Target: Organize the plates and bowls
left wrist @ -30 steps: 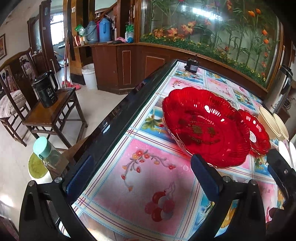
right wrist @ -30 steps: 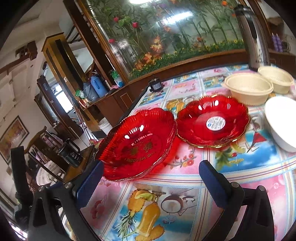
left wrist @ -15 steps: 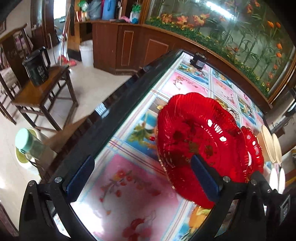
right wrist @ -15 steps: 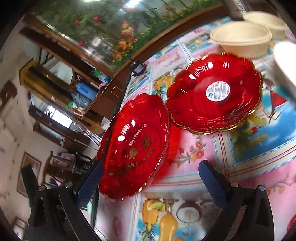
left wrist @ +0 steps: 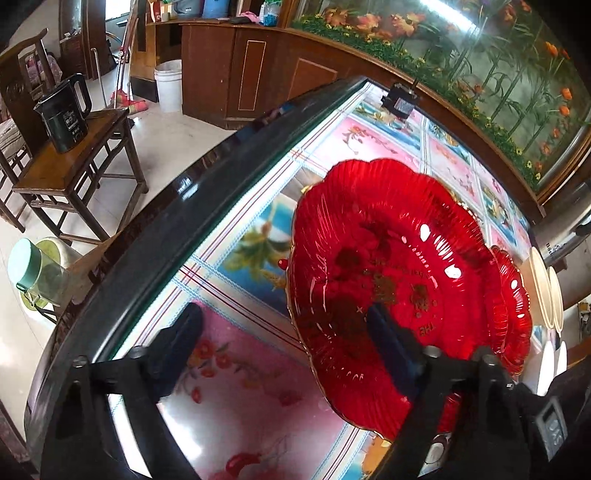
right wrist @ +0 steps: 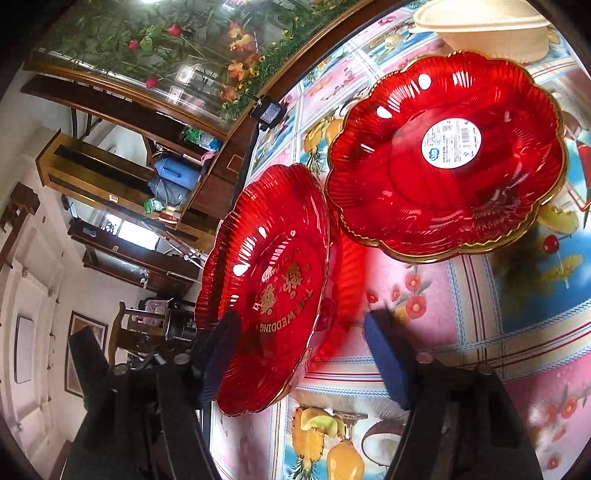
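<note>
Pale tiled floor (left wrist: 122, 147), wooden stool (left wrist: 70, 173), possibly window (right wrist: 136, 230).

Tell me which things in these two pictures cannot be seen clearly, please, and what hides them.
- Near rim of the wedding plate: right wrist view, covered by the right gripper.
- Sticker plate: left wrist view, mostly behind the wedding plate.
- Sticker print: right wrist view, too small to read.
- Cream bowl: right wrist view, cut by the top edge.
- Left gripper: left wrist view, whether its pads touch the plate is unclear.
</note>
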Motion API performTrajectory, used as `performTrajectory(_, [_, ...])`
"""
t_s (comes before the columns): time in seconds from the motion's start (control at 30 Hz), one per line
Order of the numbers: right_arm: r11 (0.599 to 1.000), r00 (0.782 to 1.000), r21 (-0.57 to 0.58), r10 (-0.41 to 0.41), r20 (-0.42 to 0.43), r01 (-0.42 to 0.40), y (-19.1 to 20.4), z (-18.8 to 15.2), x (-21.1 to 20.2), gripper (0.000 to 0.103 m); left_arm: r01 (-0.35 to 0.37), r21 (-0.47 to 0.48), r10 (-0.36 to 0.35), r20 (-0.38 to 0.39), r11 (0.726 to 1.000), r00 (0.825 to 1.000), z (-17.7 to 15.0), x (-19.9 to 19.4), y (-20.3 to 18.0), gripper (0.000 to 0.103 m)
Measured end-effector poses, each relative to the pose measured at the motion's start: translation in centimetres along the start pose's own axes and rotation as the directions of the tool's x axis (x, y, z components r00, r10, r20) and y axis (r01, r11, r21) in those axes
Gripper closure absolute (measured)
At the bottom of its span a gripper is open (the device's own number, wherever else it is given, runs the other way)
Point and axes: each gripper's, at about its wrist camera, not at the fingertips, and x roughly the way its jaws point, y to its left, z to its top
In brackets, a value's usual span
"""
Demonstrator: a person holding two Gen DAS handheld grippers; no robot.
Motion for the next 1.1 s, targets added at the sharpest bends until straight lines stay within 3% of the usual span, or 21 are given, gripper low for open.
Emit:
performTrajectory(0.07, [1.0,1.0,0.009,-0.002,-0.023,0.002,-0.3,-0.1,0.3,0.064,-0.003,-0.001,0.003,-0.012,1.0,1.0,0.0,0.4,0.1,0.042])
performTrajectory(0.13, [1.0,1.0,0.016,-0.007,-0.029,0.007,-0.6,-0.3,0.5,0.073,-0.024,0.007,0.024,0.009,1.0,1.0,-0.1,0.2,0.3,0.058])
performTrajectory(0.23, [1.0,1.0,0.015,-0.006,-0.021,0.007,-0.6,-0.2,0.3,0.077,0.021,-0.009,-0.021,0.01,1.0,1.0,-0.3,0.1,0.7,0.07])
performTrajectory(0.4, [1.0,1.0,-0.008,-0.01,-0.016,0.01,-0.3,-0.5,0.1,0.077,0.018,0.027,-0.019,0.011,0.999,1.0,-0.9,-0.5,0.2,0.085])
performTrajectory(0.67, [0.999,0.998,-0.036,-0.022,-0.064,0.02,-0.2,-1.6,-0.2,0.078,-0.007,0.033,0.007,0.0,0.999,1.0,-2.5,-2.0,1.5,0.086])
performTrajectory(1.1, [0.989,0.992,-0.145,-0.002,-0.125,-0.017,0.2,-7.7,-3.6,0.077,-0.035,0.066,0.034,0.016,0.997,0.999,-7.9,-7.0,4.9,0.086])
